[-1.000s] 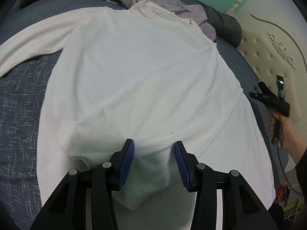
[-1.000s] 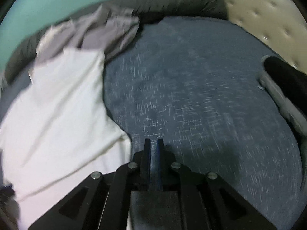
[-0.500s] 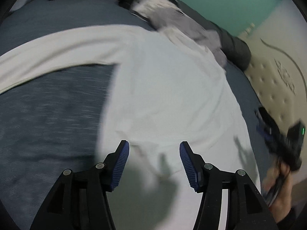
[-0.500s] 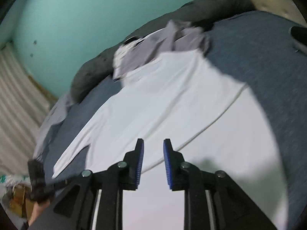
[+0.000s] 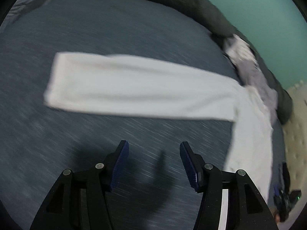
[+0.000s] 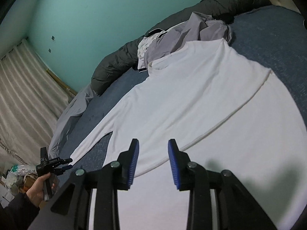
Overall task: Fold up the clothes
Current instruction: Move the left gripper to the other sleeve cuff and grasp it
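A white long-sleeved shirt lies flat on the blue bedspread. Its right side is folded over the body. Its left sleeve stretches straight out across the bedspread. My left gripper is open and empty above bare bedspread, short of the sleeve. It also shows at the far left of the right wrist view, held in a hand near the cuff. My right gripper is open and empty over the shirt's lower body. It shows in the left wrist view at the far right.
A pile of grey and white clothes lies at the shirt's collar. A dark rolled duvet runs along the teal wall. A cream padded headboard is at the right. A curtain and floor clutter are at the left.
My left gripper has swung left off the shirt body to the spread sleeve. My right gripper has opened and turned from bare bedspread onto the shirt.
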A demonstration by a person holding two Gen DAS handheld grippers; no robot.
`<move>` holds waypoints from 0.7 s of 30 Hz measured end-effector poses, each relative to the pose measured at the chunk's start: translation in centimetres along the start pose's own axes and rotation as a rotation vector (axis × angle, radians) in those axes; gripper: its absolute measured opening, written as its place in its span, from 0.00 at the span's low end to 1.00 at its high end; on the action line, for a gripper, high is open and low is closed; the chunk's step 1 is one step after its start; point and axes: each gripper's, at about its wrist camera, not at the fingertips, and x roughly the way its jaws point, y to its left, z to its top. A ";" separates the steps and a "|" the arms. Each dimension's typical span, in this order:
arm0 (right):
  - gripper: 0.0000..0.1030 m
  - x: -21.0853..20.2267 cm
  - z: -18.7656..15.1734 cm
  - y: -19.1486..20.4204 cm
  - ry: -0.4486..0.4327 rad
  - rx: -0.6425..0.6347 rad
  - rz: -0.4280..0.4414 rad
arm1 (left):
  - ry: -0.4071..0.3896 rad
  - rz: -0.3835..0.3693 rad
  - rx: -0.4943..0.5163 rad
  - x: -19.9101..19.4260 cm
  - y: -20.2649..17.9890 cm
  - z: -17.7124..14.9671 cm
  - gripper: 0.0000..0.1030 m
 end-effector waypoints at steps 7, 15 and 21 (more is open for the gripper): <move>0.31 1.1 -0.3 0.2 0.026 -0.013 0.000 | -0.049 0.125 -0.057 0.0 5.7 4.3 0.58; 0.32 2.1 -0.6 0.0 0.042 -0.023 -0.024 | -0.063 0.180 -0.123 1.8 9.4 7.0 0.61; 0.33 2.5 -0.7 0.2 0.049 -0.032 -0.034 | -0.081 0.147 -0.110 3.0 9.5 7.8 0.61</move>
